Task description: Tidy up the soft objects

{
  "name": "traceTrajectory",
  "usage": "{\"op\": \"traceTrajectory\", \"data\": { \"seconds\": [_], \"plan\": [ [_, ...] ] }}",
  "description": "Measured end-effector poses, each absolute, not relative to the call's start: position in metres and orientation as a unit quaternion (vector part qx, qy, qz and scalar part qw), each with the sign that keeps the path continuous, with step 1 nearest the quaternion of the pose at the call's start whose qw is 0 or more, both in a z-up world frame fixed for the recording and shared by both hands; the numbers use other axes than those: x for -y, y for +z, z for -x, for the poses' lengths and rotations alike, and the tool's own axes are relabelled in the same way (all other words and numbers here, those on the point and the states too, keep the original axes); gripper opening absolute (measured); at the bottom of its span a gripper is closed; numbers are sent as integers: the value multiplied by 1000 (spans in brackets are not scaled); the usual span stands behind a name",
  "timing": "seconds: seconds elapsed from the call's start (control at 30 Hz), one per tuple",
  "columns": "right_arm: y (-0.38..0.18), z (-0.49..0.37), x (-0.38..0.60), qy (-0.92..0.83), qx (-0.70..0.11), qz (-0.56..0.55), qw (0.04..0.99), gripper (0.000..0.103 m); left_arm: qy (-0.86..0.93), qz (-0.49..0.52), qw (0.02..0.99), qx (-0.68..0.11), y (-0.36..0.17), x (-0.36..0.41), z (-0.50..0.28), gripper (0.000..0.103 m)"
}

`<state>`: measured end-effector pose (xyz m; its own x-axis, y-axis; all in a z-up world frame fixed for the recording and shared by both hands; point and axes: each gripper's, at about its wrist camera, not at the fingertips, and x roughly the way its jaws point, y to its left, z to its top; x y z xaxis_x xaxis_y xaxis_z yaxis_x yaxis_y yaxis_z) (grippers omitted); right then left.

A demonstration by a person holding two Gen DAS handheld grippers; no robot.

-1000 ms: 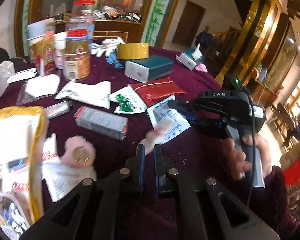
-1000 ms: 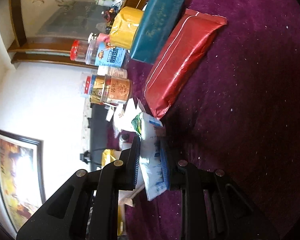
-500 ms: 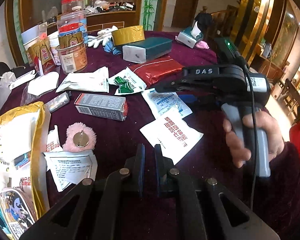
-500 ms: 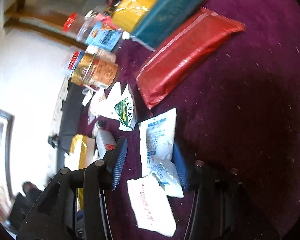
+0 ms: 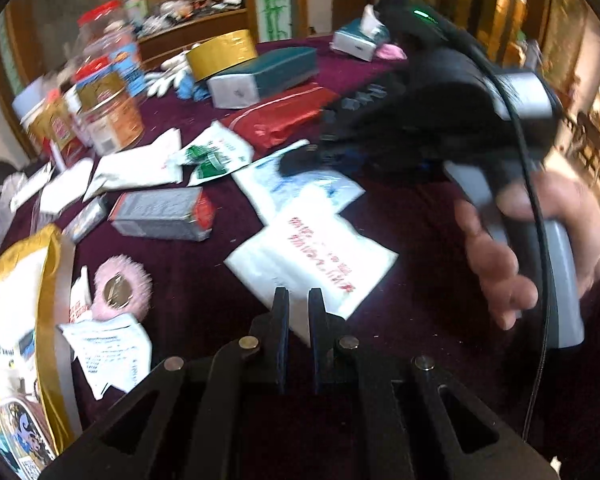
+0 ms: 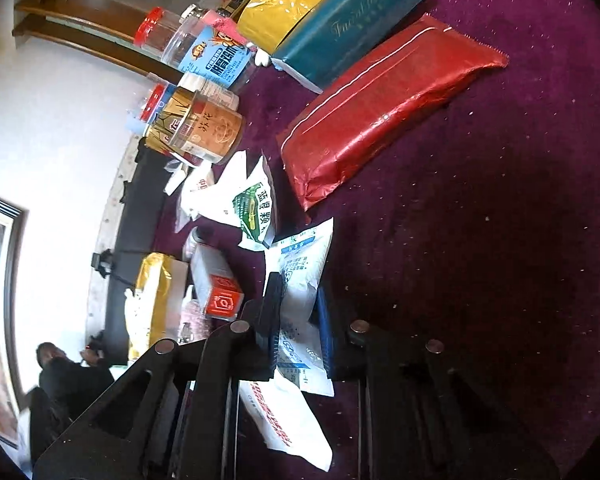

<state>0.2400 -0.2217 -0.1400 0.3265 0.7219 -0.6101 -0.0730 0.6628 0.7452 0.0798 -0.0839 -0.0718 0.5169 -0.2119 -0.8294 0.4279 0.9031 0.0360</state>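
My right gripper is closing its jaws on a white packet with blue print, and the pads press on its two sides. In the left wrist view the same gripper reaches in from the right, a hand on its handle, tips on that packet. A white packet with red lettering lies flat on the purple tablecloth. My left gripper is shut and holds nothing, its tips just over the near edge of that packet. The same packet shows under the right gripper's frame.
Behind lie a red soft pack, a green-printed packet, a teal tissue box, a yellow tape roll and jars. At the left are a grey carton, a pink puff and a gold bag.
The right gripper opened, left both packets lying on the cloth, then closed again on the blue-printed one. My left gripper moved forward and down to the red-lettered packet, still shut.
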Motion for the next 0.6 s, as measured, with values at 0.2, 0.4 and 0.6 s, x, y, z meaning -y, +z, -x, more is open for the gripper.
{"op": "traceTrajectory", "data": {
  "seconds": [0.2, 0.4, 0.6],
  "plan": [
    [-149, -244, 232, 266, -521, -369, 722, 16, -166, -138, 887, -408, -62, 86, -69, 9],
    [-138, -241, 256, 256, -486, -407, 730, 16, -127, -66, 864, -483, -76, 47, -99, 10],
    [-144, -243, 278, 211, -472, -439, 735, 16, -163, 68, 816, -550, -84, 34, -118, 15]
  ]
}}
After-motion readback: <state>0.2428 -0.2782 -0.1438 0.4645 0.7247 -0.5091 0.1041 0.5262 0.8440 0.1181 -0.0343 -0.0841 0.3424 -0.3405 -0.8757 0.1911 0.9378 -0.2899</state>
